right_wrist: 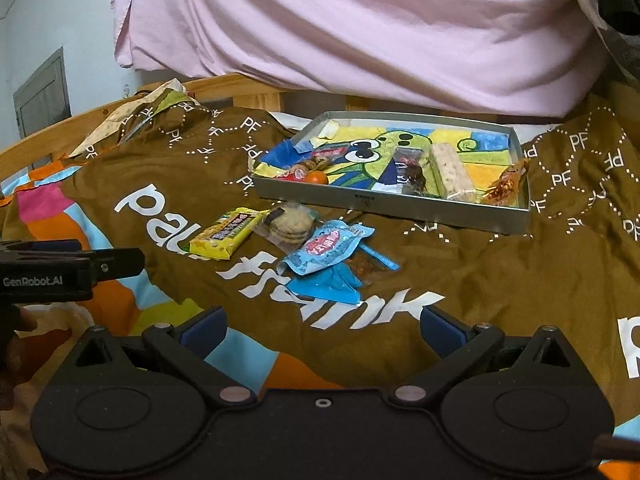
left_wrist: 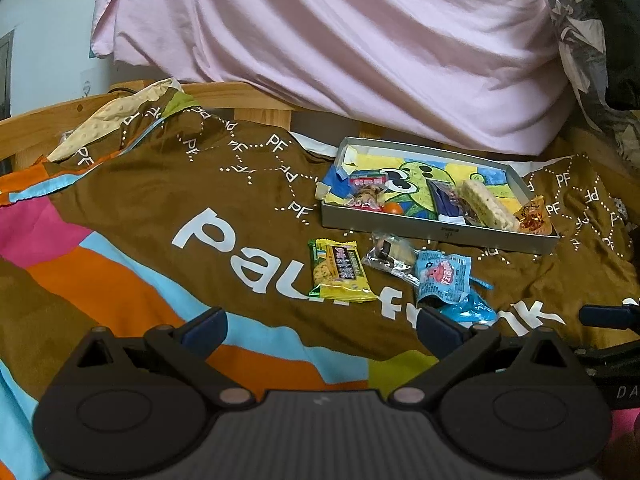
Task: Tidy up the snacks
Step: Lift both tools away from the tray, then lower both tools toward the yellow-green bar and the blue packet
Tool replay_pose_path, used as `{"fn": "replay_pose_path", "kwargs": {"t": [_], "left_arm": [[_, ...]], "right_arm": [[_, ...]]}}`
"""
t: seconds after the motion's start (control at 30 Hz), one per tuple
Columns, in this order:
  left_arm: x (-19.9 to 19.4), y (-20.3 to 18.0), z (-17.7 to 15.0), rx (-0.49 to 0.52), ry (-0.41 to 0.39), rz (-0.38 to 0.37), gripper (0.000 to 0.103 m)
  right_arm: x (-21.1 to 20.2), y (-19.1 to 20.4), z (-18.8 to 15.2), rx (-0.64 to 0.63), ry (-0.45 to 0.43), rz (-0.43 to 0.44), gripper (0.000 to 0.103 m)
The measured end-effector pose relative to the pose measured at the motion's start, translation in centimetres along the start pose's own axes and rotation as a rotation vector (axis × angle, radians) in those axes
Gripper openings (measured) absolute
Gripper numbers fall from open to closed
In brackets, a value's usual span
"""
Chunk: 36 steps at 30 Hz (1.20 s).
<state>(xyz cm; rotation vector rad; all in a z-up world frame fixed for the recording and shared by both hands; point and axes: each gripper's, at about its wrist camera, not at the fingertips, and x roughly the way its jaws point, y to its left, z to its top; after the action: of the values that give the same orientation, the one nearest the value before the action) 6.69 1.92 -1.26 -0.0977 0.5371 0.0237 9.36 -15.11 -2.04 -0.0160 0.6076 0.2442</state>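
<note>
From my left wrist camera I see the left gripper (left_wrist: 322, 330) with its blue-padded fingers spread wide and nothing between them, hovering low over the brown printed bedspread (left_wrist: 160, 200). At that view's right edge a dark finger of the right gripper (left_wrist: 608, 316) pokes in. My right wrist camera shows what the left cannot: the right gripper (right_wrist: 322, 330) is likewise spread apart and empty, the left tool's black body sits at the left edge, and a grey-framed panel (right_wrist: 42, 90) shows on the pale wall.

The shallow grey metal tray (left_wrist: 440, 232) with a cartoon frog drawing on its floor lies on the bedspread ahead of both grippers. Inside it I count five things: a red-labelled clear cookie pack (left_wrist: 368, 192), a small orange round piece (left_wrist: 395, 209) just beside it, a dark blue-and-clear wrapped snack (left_wrist: 448, 200), a pale puffed-rice bar in clear wrap (left_wrist: 488, 204), and an orange candy wrapper (left_wrist: 534, 216) in the right corner.

Outside, in front of the tray, I count three snacks close together: a yellow-green wrapped cracker pack (left_wrist: 340, 272), a clear pack of round cookies (right_wrist: 290, 224), and a light blue pouch with a red cartoon label (left_wrist: 442, 276). A crumpled bright blue wrapper (right_wrist: 324, 284) lies against the pouch; I cannot tell whether it is a separate item.

Behind the tray a pink sheet (left_wrist: 340, 40) hangs in folds, with a wooden bed rail (left_wrist: 240, 96) below it.
</note>
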Motion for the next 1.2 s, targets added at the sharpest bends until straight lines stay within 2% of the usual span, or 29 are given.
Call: {"fn": "replay_pose_path", "kwargs": {"t": [0.43, 0.8, 1.03, 1.2], "left_arm": [[0.5, 0.2, -0.3, -0.036, 0.013, -0.008, 0.103], [0.8, -0.1, -0.1, -0.054, -0.013, -0.027, 0.103], [2.1, -0.4, 0.7, -0.038, 0.004, -0.028, 0.103], [3.9, -1.2, 1.2, 0.02, 0.035, -0.027, 0.103]], "right_arm": [[0.8, -0.3, 0.1, -0.012, 0.011, 0.008, 0.102], [1.1, -0.6, 0.5, 0.001, -0.001, 0.02, 0.102], [2.6, -1.5, 1.4, 0.031, -0.019, 0.021, 0.102], [3.9, -2.4, 1.6, 0.052, -0.022, 0.027, 0.102]]}}
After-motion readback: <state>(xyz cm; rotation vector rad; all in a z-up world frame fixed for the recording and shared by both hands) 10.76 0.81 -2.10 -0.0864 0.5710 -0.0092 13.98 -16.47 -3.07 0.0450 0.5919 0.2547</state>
